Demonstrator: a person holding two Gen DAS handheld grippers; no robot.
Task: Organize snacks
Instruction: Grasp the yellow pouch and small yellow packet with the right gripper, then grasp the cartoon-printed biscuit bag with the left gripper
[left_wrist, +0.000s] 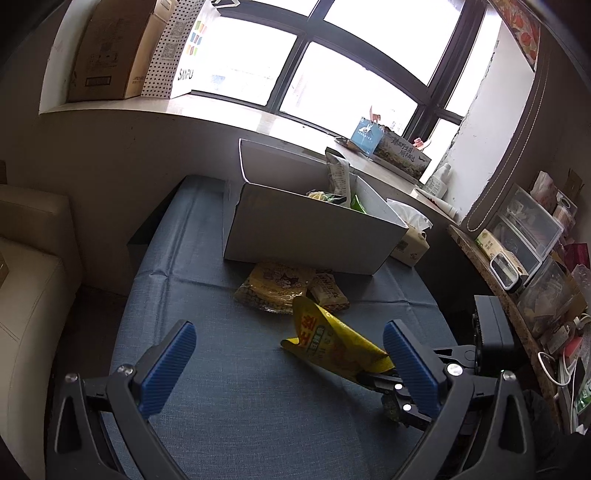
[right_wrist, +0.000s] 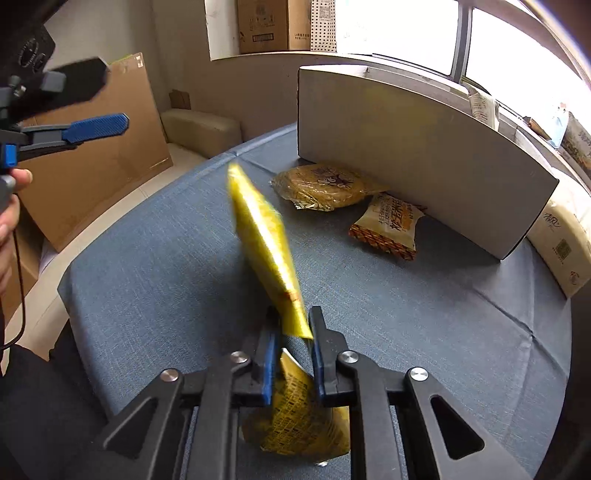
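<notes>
My right gripper (right_wrist: 293, 332) is shut on a yellow snack packet (right_wrist: 264, 243) and holds it above the blue tablecloth; the packet also shows in the left wrist view (left_wrist: 332, 341), with the right gripper (left_wrist: 384, 384) behind it. My left gripper (left_wrist: 288, 354) is open and empty, well above the table at the left; its fingers (right_wrist: 98, 127) show in the right wrist view. A yellow noodle bag (right_wrist: 325, 186) (left_wrist: 275, 286) and a small orange snack pack (right_wrist: 388, 227) (left_wrist: 328, 291) lie in front of the white box (right_wrist: 424, 155) (left_wrist: 306, 229), which holds several snacks.
A tissue box (right_wrist: 565, 247) (left_wrist: 410, 243) stands right of the white box. Cardboard boxes (left_wrist: 110, 55) sit on the windowsill. A cluttered shelf (left_wrist: 535, 258) runs along the right. A cream sofa (left_wrist: 26, 295) and a cardboard sheet (right_wrist: 92, 158) are on the left.
</notes>
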